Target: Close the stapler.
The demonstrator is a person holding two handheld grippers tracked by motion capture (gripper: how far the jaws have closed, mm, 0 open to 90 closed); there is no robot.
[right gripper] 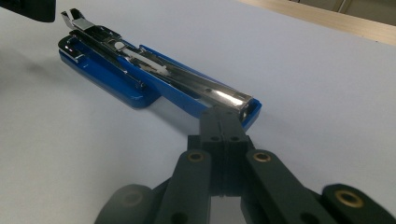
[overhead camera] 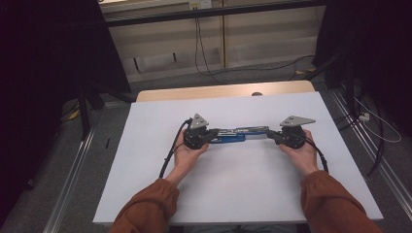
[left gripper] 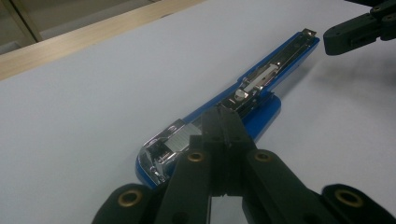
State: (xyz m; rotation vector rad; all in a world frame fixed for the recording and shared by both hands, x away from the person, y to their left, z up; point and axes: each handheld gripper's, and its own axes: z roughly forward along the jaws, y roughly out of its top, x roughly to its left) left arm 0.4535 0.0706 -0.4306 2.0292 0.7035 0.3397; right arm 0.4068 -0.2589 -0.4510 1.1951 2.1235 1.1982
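- Lying flat near the middle of the white bench [overhead camera: 145, 194], a blue stapler [overhead camera: 240, 134] is opened out lengthwise, its chrome magazine facing up.
- Left gripper [overhead camera: 210, 136]: held in the person's left hand [overhead camera: 187, 153], its jaws pressed together with no gap between them; in the left gripper view the joined tips [left gripper: 223, 122] sit over the stapler [left gripper: 261, 86] near its hinge end, though whether they pinch any part cannot be told.
- Right gripper [overhead camera: 272, 135]: held in the right hand [overhead camera: 302, 153], jaws likewise closed against each other; in the right gripper view their tips [right gripper: 224, 120] meet the near end of the stapler [right gripper: 154, 77], touching or just short of the chrome rail.
- Stapler layout, right gripper view: the blue base plate lies beside the longer blue arm, which carries the bright metal channel.
- Each gripper bears a grey three-cornered plate, and a black cable [overhead camera: 170, 153] trails from the left one toward the person.
- Orange-brown sleeves [overhead camera: 145, 208] cover both forearms.
- Beyond the white sheet a wooden bench edge [overhead camera: 223, 91] shows, and cables [overhead camera: 204, 63] lie on the grey floor behind.
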